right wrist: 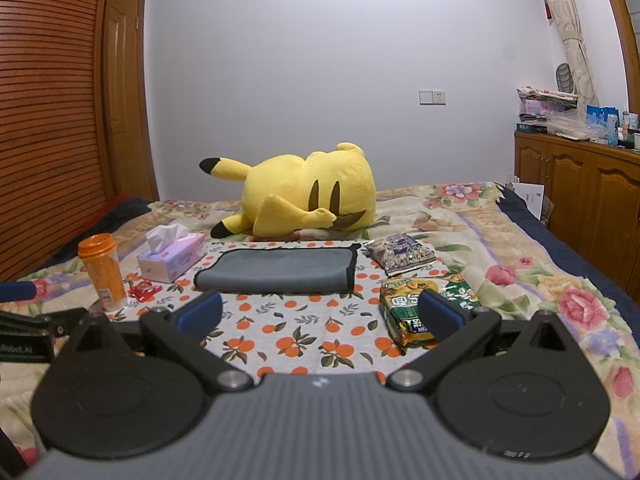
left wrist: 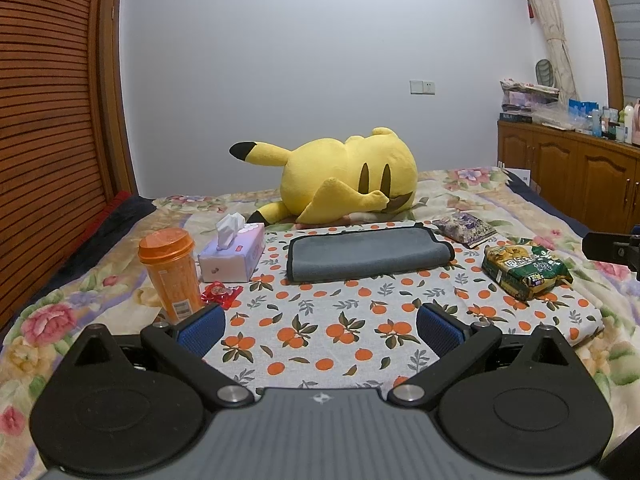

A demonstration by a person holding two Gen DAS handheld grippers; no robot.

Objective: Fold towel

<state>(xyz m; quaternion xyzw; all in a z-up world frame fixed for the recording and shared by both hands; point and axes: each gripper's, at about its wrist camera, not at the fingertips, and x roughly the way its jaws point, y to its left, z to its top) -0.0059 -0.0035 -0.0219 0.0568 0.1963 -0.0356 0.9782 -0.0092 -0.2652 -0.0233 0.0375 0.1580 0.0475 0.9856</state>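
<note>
A grey towel with black edging [left wrist: 368, 256] lies folded into a long flat strip on the orange-print cloth [left wrist: 320, 332], at the cloth's far side. It also shows in the right wrist view [right wrist: 280, 271]. My left gripper [left wrist: 320, 330] is open and empty, hovering over the cloth well short of the towel. My right gripper [right wrist: 322, 316] is open and empty, also short of the towel, with its right finger in front of a green snack bag [right wrist: 416, 312].
An orange cup [left wrist: 170, 276], a tissue box [left wrist: 234, 256] and a red wrapper [left wrist: 220, 294] stand left of the towel. A green snack bag [left wrist: 524, 272] and a purple packet [left wrist: 466, 227] lie to its right. A yellow plush [left wrist: 348, 178] lies behind. Wooden cabinets [left wrist: 576, 176] stand at the right.
</note>
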